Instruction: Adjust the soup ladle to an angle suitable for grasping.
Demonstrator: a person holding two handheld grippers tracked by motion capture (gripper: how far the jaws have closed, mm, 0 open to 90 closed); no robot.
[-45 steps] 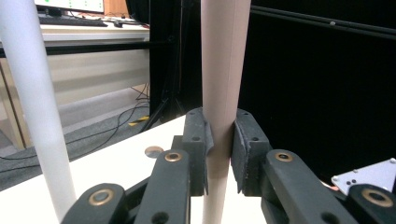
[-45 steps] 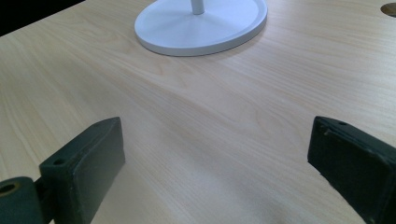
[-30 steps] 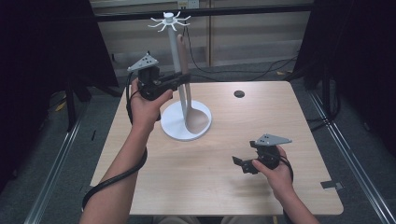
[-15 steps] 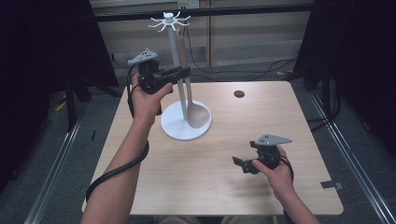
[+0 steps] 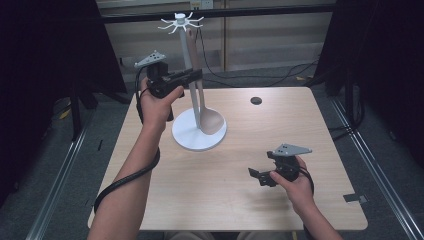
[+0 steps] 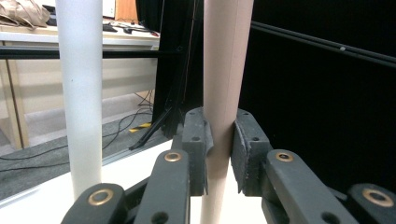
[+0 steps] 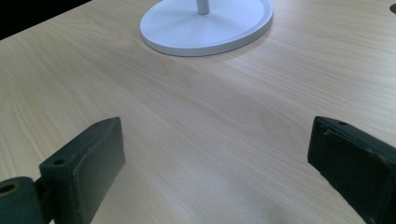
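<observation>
A: Where was the left gripper?

B: Held high at the far left of the table, level with the middle of the white stand. Its jaws were clamped on the handle of a wooden spoon. The left gripper view showed both black pads pressed against the tan handle, with the stand's white pole just to its left, apart from the jaws.

A: And the spoon itself?

B: Roughly upright, handle up, close beside the pole. Its bowl sat low over the stand's round base, at the right part of the disc. Whether the bowl touched the base, I could not tell. The top of the handle reached close to the white hook crown; whether it hung on a hook was unclear.

A: The right gripper?

B: Low over the near right of the table, held in the right hand. Jaws spread wide, nothing between them; in the right gripper view bare wood grain lay between the two pads, with the stand's base farther off.

A: Anything else on the table?

B: A small dark round spot at the far right.
</observation>
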